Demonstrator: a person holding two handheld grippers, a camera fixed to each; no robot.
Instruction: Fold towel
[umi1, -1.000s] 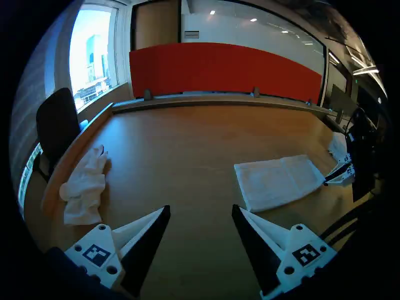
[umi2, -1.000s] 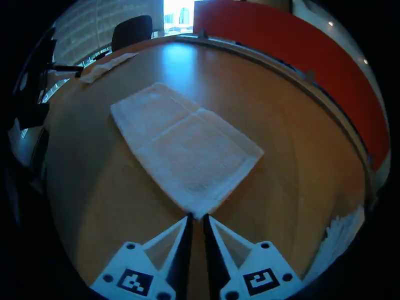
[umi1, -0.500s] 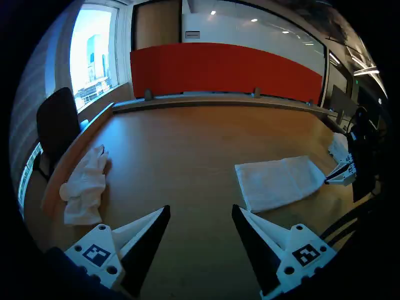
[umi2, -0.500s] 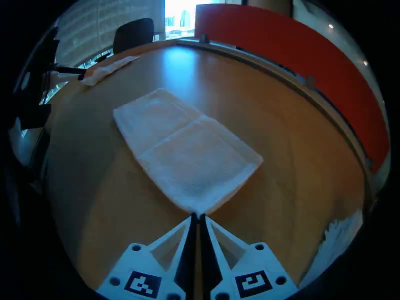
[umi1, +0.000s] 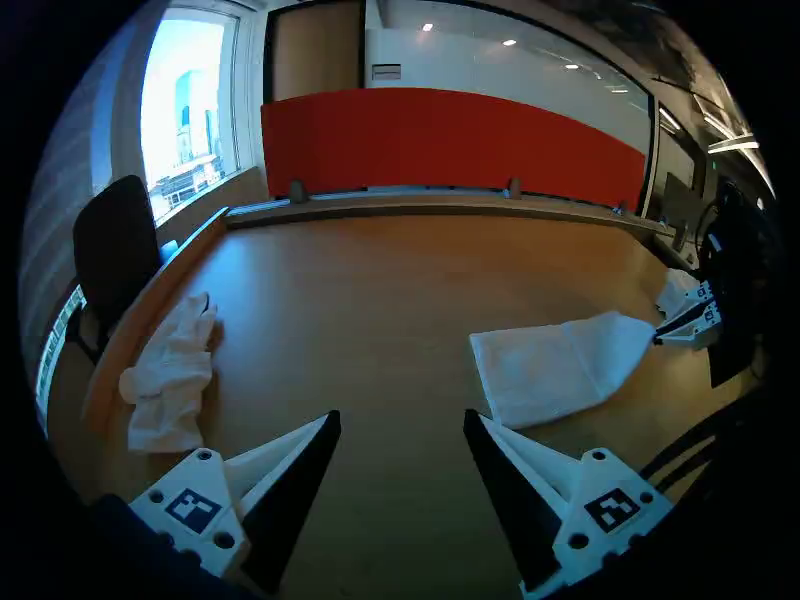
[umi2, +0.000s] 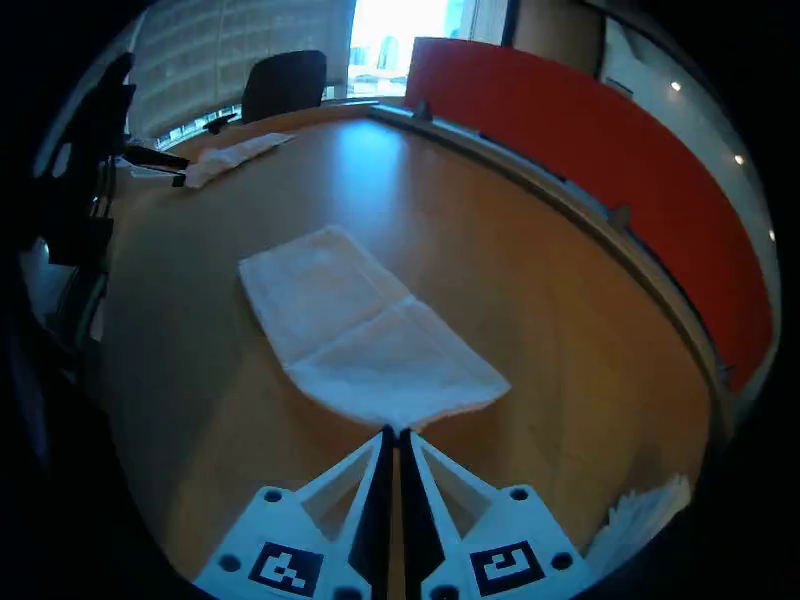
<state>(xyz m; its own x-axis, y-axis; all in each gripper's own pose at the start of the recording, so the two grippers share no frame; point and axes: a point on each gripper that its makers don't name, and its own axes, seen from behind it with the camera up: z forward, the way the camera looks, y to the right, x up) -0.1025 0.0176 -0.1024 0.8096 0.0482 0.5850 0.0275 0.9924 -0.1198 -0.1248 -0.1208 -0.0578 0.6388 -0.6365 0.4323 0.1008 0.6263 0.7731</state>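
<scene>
The right gripper (umi2: 392, 432) has its two fingers pressed together, with only a thin dark line between them. They are clamped on the near corner of the white towel (umi2: 360, 340), which comes to a point exactly at the fingertips, in the lower middle of the right gripper view. From this corner the towel spreads away toward the upper left of the frame. Its far part lies flat on the wooden table (umi2: 520, 300), and a fold line crosses its middle.

In the left gripper view, the same gripper is at the right edge of the frame. It holds the towel corner a little above the table, so this end of the towel rises in a slope toward it.

The left gripper (umi1: 400, 415) is at the bottom of its own view. Its fingers stand wide apart, with nothing between them, only the bare table surface. The towel lies to the right of it and farther away, well apart from its fingertips.

A crumpled white cloth (umi1: 170, 370) lies at the left side of the table, near a black chair (umi1: 115, 250).
</scene>
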